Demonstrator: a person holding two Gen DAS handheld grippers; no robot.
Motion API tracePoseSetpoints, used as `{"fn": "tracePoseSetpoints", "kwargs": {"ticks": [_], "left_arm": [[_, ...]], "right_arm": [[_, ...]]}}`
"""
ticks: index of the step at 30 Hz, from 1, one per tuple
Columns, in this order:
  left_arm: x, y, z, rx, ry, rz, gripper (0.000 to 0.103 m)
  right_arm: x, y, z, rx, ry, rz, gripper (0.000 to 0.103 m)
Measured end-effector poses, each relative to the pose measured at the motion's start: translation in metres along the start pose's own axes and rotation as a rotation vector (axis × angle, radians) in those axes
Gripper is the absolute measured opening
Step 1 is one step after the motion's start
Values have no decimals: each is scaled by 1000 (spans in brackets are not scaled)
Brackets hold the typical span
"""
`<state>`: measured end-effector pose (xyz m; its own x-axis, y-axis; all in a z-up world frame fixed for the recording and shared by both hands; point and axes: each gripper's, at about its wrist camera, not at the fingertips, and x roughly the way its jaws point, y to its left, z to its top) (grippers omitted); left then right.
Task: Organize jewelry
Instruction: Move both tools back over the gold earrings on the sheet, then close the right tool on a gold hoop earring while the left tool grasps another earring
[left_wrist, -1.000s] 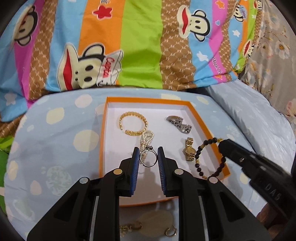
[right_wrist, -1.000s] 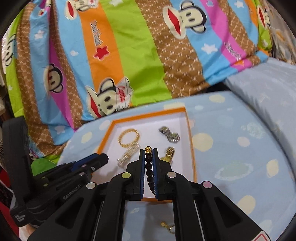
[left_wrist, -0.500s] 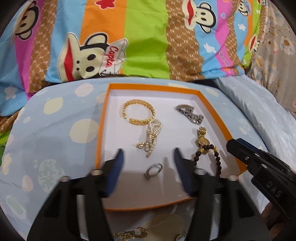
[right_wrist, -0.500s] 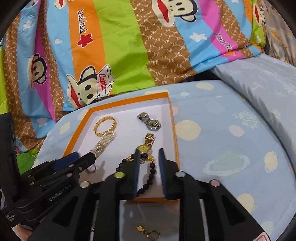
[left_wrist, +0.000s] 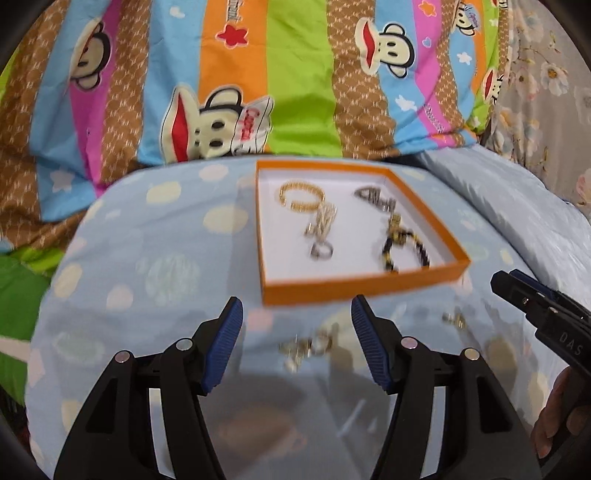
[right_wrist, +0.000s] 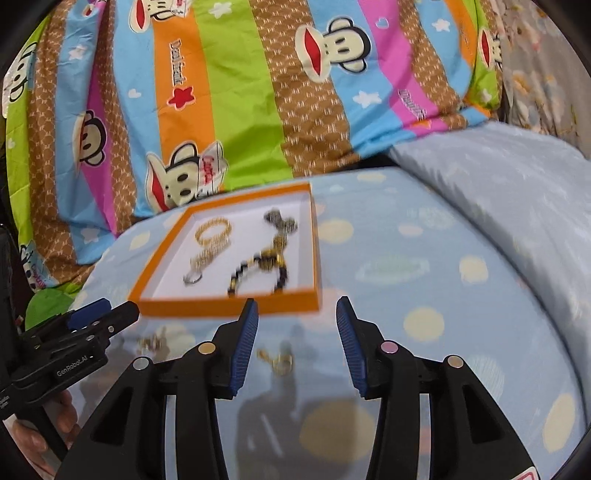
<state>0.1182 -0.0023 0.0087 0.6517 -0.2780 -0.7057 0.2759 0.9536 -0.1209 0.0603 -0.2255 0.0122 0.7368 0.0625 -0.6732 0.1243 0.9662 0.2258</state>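
Observation:
An orange-rimmed tray lies on the blue dotted cushion. It holds a gold bangle, a pearl piece, a silver ring, a dark clip, a gold watch and a black bead bracelet. My left gripper is open and empty, in front of the tray above a gold clasp piece. My right gripper is open and empty, above a small gold earring.
A striped cartoon-monkey quilt rises behind the cushion. A pale blue pillow lies at the right. Another small gold piece lies on the cushion near the tray's front right corner. A tan oval item sits near the left gripper's base.
The left gripper let the silver ring go into the tray and the right gripper let go the bead bracelet. Both opened wide and drew back in front of the tray.

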Motion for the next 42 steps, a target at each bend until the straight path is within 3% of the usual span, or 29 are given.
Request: {"fn": "tracePoseSetpoints", "kwargs": {"ticks": [7,29,32,35,37,42], "left_arm": [[0,8,-20,-58,38,-17,59],[8,10,-21,-67,67,-50,59],[8,9,-21,-62,71,-51,59],[8,8,-21,-59,72,-54,59],[9,7,-21,-56,73,-55,59],[7,2,-21,-30,62,-54,59]], "right_arm": [[8,7,-24,-11,69,17,44],[39,22,-16,-31,154,0,44],[39,22,-17,-34,155,-12,40],[39,22,-17,-35,159,-20,21],[39,21,-17,-32,160,-22,16],[37,19,-18,-28,156,-18,15]]}}
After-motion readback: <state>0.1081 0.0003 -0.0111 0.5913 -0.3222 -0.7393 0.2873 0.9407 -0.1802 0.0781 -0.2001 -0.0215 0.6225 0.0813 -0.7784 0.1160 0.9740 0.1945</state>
